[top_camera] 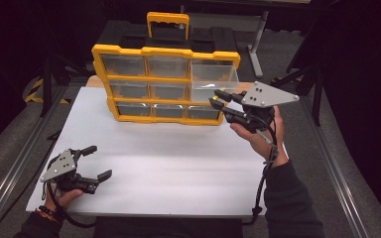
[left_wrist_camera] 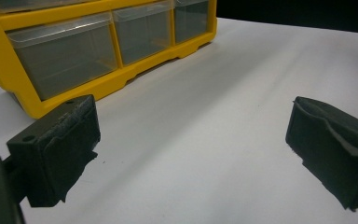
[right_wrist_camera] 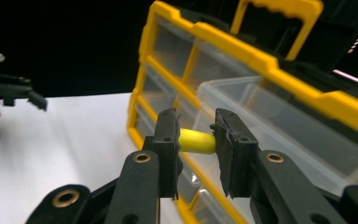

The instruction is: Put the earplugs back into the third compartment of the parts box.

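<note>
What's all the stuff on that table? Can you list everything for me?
Drawer organiser: one, yellow frame, clear drawers, far end of the board.
Pulled-out drawer: one, clear, top right of the organiser.
Small cylinder: one, yellow, clamped in the right gripper beside that drawer.
Board: one, white, covers the table.
Left gripper: one, black, open above the board's near left.
Right gripper: one, black, at the organiser's right side.
Hands: two, one per gripper.
</note>
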Demonstrator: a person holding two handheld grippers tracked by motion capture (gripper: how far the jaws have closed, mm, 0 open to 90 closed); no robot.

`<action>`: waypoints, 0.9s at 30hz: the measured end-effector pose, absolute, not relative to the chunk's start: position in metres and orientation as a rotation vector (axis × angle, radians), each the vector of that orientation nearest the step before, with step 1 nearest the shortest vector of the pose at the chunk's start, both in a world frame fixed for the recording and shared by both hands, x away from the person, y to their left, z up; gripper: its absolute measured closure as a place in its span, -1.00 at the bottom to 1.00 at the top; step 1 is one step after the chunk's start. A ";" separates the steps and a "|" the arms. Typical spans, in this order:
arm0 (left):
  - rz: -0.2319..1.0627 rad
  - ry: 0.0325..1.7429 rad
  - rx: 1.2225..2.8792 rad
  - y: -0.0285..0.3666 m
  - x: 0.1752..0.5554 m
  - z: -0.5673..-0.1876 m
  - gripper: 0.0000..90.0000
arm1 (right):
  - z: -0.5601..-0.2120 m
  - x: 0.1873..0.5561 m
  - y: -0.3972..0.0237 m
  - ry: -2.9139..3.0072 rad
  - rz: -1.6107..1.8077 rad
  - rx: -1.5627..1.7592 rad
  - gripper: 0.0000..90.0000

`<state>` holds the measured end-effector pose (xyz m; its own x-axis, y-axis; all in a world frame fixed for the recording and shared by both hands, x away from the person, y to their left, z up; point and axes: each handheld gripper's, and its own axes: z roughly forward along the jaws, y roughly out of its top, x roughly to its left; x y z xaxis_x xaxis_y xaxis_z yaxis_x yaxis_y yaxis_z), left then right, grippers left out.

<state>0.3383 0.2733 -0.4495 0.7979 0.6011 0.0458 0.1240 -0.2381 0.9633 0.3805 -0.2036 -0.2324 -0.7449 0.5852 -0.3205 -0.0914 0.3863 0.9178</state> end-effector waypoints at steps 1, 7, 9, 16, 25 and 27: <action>0.491 0.560 1.781 0.273 0.338 -0.449 -0.92 | -0.232 0.380 -0.204 2.022 1.394 0.422 0.59; 0.492 0.561 1.777 0.272 0.339 -0.450 -0.92 | -0.212 0.396 -0.211 1.967 1.387 0.461 0.58; 0.492 0.559 1.780 0.272 0.340 -0.450 -0.91 | -0.207 0.403 -0.212 1.951 1.366 0.483 0.58; 0.493 0.543 1.786 0.270 0.338 -0.449 -0.91 | -0.203 0.428 -0.214 1.949 1.325 0.558 0.58; 0.494 0.536 1.788 0.268 0.338 -0.449 -0.91 | -0.206 0.446 -0.213 1.956 1.306 0.625 0.57; 0.496 0.536 1.789 0.268 0.337 -0.449 -0.91 | -0.207 0.449 -0.212 1.957 1.292 0.637 0.57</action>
